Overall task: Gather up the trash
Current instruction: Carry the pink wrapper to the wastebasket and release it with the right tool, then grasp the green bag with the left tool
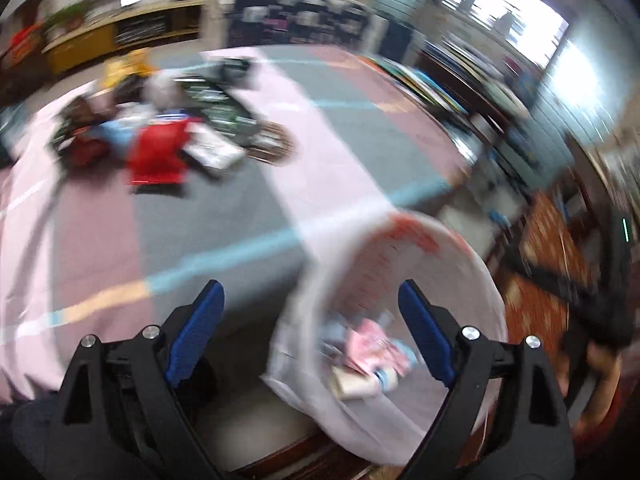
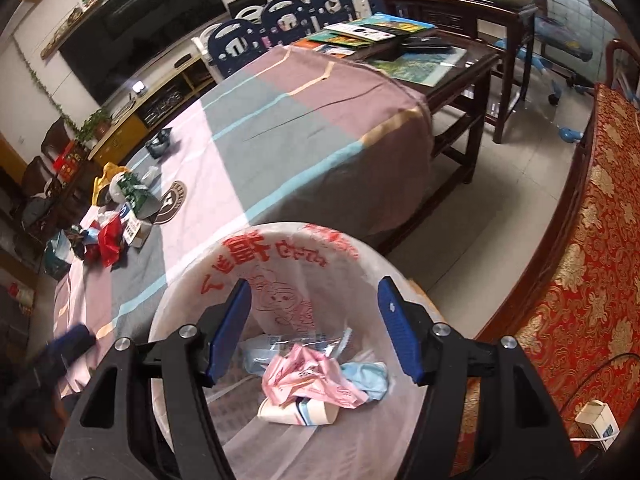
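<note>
Striped tablecloth [image 2: 280,128] behind; both hand-held grippers, left [image 1: 310,308] and right [image 2: 314,306], angled down over bin [image 2: 192,280], wide, empty

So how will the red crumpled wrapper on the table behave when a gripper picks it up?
The red wrapper looks thin and creased, so probably floppy and very light. Its glossy film may slip between pads. It seems unlikely to roll, lying flat among other scraps.

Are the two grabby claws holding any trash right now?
No. The left gripper and the right gripper are both open and empty, above the trash in the bag-lined bin.
</note>
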A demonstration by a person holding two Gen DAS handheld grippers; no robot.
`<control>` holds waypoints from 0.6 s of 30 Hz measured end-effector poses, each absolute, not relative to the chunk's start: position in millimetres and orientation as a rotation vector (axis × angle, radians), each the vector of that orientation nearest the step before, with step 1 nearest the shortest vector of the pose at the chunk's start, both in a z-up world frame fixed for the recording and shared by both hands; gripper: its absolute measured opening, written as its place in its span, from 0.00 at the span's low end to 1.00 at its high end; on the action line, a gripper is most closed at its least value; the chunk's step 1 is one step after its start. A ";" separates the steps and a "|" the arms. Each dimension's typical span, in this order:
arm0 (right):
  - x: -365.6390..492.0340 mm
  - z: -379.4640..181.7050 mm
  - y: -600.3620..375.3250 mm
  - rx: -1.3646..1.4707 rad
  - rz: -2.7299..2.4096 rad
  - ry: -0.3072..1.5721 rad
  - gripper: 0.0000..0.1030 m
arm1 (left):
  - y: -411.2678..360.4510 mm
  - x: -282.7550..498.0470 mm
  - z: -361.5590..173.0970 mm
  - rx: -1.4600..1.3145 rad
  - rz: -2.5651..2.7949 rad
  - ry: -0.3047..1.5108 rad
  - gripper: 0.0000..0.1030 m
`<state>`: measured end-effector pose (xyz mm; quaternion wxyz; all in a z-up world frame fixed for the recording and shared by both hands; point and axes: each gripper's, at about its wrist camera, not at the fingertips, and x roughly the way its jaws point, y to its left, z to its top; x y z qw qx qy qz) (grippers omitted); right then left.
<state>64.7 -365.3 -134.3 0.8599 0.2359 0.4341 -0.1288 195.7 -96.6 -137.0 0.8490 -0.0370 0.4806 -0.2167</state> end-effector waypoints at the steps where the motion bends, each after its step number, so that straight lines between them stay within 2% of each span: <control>1: 67.6 -134.1 -359.9 0.482 -0.260 0.911 0.63 | -72.8 217.3 -133.5 -0.147 -0.377 1.023 0.89; 3: 73.3 -135.6 -348.6 0.451 -0.246 0.913 0.63 | -26.2 258.8 -128.5 -0.308 -0.246 1.043 0.93; 8: 85.2 -144.6 -333.6 0.394 -0.242 0.945 0.63 | 63.0 351.5 -134.3 -0.666 -0.077 1.111 0.95; 14: 112.0 -151.4 -325.8 0.378 -0.241 0.979 0.63 | 91.8 427.4 -173.1 -0.878 -0.080 1.221 0.95; 16: 125.0 -148.6 -319.9 0.377 -0.228 0.972 0.63 | 94.8 435.8 -188.6 -0.946 -0.091 1.216 0.91; 18: 139.4 -144.9 -310.1 0.370 -0.199 0.961 0.63 | 93.8 433.8 -200.4 -0.954 -0.096 1.209 0.72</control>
